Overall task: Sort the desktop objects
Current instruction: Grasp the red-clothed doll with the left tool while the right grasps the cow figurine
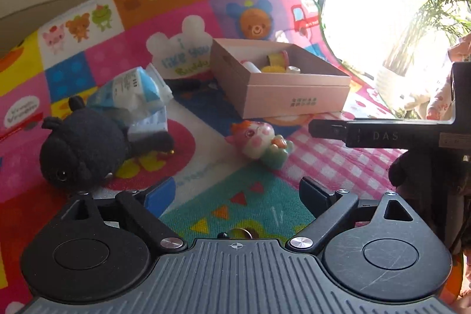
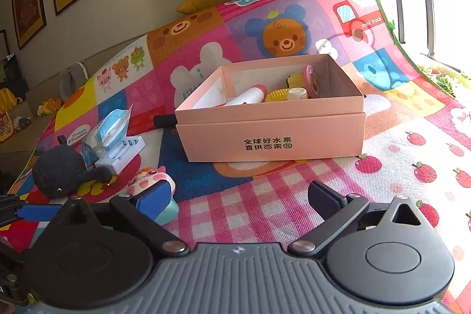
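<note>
Holding both grippers over the play mat [image 2: 309, 175], left gripper [image 1: 237, 193] and right gripper [image 2: 240, 196] both spread wide w/ nothing between the fingers. Pig toy [image 1: 260, 143] lies just ahead, black plush [image 1: 85, 146] to its left next to a tissue pack [image 1: 132, 90]. Further back, pink box [image 2: 273, 137] w/ a few toys already inside.
</note>
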Action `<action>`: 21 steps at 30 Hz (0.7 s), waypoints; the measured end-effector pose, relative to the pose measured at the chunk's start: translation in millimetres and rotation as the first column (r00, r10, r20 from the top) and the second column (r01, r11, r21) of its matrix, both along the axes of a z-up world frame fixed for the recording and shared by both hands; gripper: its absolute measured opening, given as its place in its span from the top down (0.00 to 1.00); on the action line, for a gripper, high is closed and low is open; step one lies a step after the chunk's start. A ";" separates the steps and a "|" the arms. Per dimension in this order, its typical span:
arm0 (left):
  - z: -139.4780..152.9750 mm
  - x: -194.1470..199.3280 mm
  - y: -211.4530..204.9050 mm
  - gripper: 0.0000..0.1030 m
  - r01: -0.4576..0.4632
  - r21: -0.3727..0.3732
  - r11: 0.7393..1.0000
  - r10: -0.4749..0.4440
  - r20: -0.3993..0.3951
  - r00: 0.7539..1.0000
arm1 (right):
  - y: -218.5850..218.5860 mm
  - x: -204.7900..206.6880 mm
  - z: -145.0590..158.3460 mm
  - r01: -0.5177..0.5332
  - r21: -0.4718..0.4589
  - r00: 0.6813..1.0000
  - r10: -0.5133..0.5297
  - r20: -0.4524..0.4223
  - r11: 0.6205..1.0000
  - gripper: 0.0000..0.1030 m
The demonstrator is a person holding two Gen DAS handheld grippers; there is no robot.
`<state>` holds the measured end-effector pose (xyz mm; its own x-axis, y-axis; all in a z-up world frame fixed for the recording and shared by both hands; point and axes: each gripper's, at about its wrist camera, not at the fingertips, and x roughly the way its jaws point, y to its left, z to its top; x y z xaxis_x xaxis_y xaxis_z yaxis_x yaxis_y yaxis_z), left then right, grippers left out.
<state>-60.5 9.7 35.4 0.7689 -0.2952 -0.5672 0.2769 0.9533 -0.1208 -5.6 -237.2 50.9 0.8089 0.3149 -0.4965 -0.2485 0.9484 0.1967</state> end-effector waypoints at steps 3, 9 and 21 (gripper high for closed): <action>12.2 -1.5 20.6 0.06 -0.057 -0.038 0.998 0.058 0.025 0.998 | 1.0 0.6 -0.1 -0.005 -0.005 1.000 0.005 -0.004 1.000 0.03; 17.4 -23.4 41.5 0.03 -0.003 -0.064 0.998 0.002 -0.014 1.000 | 2.4 2.1 -0.6 -0.010 -0.012 1.000 0.009 -0.015 1.000 0.00; -19.6 -38.5 9.3 0.02 0.119 -0.144 0.982 -0.141 -0.156 0.978 | 5.2 13.0 -4.4 -0.023 -0.027 0.995 0.020 -0.096 0.999 0.00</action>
<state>-99.0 19.0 15.8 0.6182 -0.4674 -0.6319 0.3629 0.8829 -0.2981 7.4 -232.0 46.5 0.7505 0.3164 -0.5801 -0.2501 0.9486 0.1939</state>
